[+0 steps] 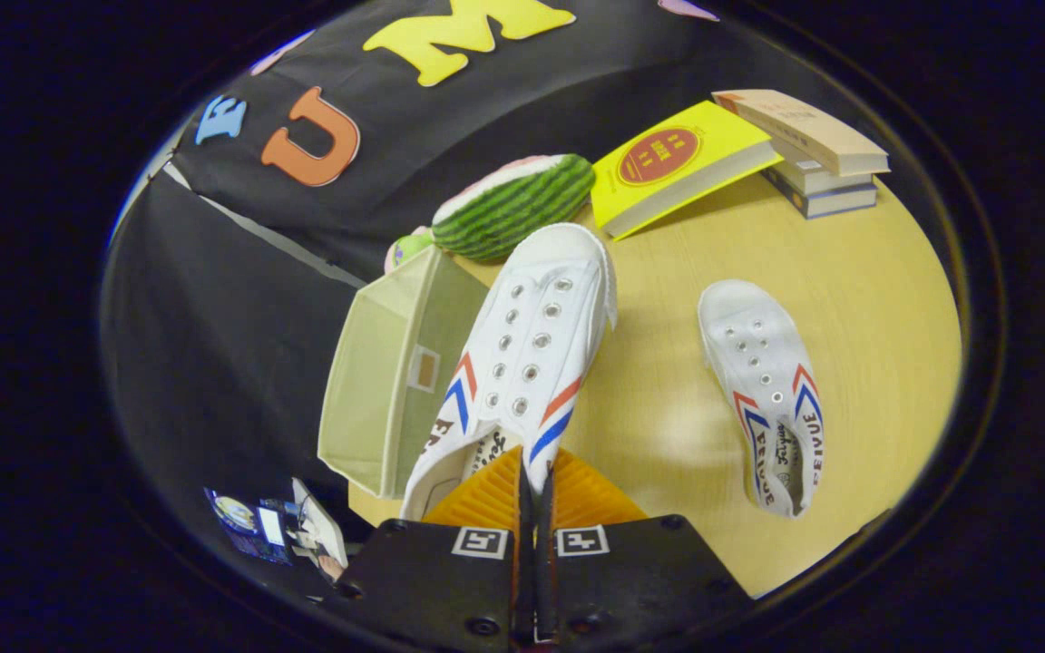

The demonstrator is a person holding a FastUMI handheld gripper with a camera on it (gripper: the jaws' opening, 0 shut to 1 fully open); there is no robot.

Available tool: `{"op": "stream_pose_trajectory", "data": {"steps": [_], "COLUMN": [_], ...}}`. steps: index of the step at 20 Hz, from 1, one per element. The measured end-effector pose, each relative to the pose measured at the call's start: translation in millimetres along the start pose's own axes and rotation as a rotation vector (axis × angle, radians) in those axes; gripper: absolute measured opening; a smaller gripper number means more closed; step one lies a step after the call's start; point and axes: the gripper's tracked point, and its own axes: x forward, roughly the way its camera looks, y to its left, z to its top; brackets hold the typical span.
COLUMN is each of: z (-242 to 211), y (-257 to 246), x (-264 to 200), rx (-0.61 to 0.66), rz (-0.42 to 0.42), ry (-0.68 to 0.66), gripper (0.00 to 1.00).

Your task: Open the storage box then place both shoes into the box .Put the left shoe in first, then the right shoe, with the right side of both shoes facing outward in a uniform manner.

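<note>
Tongs clenched on a white canvas shoe, held above the table.

The tongs [536,490] have their fingers nearly together, pinching the heel-side edge of the white lace-less canvas shoe with red and blue stripes [527,354], whose toe points straight ahead of them. Just left of that shoe stands the pale green fabric storage box [391,381], open. To the right of the tongs, well apart, the matching second white shoe [767,394] lies on the light wooden table [867,299].
</note>
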Motion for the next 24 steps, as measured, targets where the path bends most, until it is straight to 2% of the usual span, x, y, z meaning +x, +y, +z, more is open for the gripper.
{"op": "stream_pose_trajectory", "data": {"steps": [5, 10, 15, 19, 24], "z": [8, 14, 6, -6, -13], "y": [58, 110, 160, 184, 186], "x": [-5, 7, 51, 93, 138], "rx": [-0.013, -0.042, -0.094, -0.083, -0.117], "rz": [0.042, 0.044, 0.070, 0.075, 0.012], "ry": [-0.009, -0.025, -0.018, -0.006, -0.021], "gripper": [0.06, 0.06, 0.06, 0.06, 0.06]}}
